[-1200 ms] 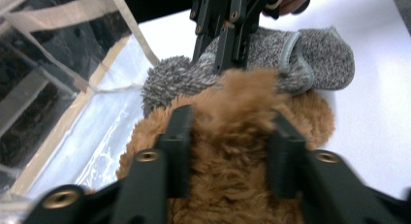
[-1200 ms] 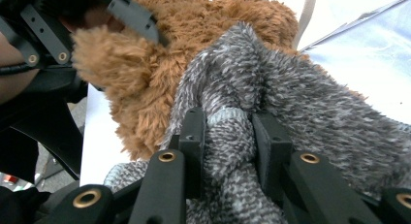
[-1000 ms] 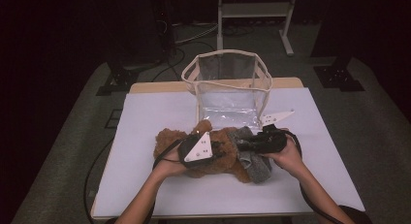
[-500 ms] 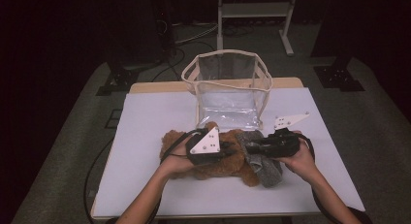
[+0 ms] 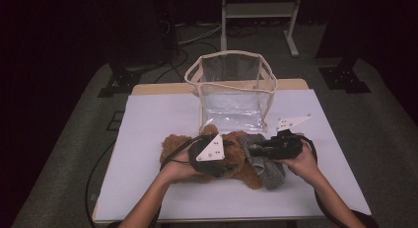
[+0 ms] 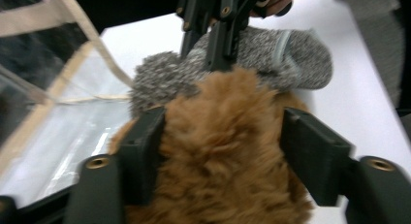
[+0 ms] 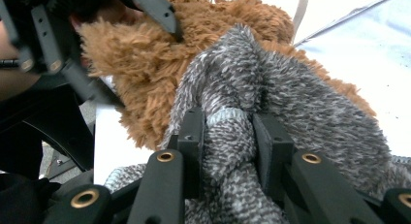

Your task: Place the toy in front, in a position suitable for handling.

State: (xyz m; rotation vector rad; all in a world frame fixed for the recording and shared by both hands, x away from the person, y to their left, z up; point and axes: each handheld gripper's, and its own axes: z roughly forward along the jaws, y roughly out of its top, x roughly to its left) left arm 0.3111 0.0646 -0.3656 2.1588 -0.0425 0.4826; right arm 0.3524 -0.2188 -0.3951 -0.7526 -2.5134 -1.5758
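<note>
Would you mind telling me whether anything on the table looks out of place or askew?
Nothing looks spilled or damaged. The brown fuzzy toy and the grey sock lie bunched in a heap in front of the clear bag, which stands upright and open. The right gripper pinches a fold of the sock.

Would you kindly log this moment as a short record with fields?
Surface: white table
Container: clear bag, upright behind the fabrics
Brown item: fluffy brown fabric
Grey item: grey knit fabric, lying against the brown one
Left gripper: jaws have just been opening, brown fabric between them
Right gripper: shut on the grey fabric
</note>
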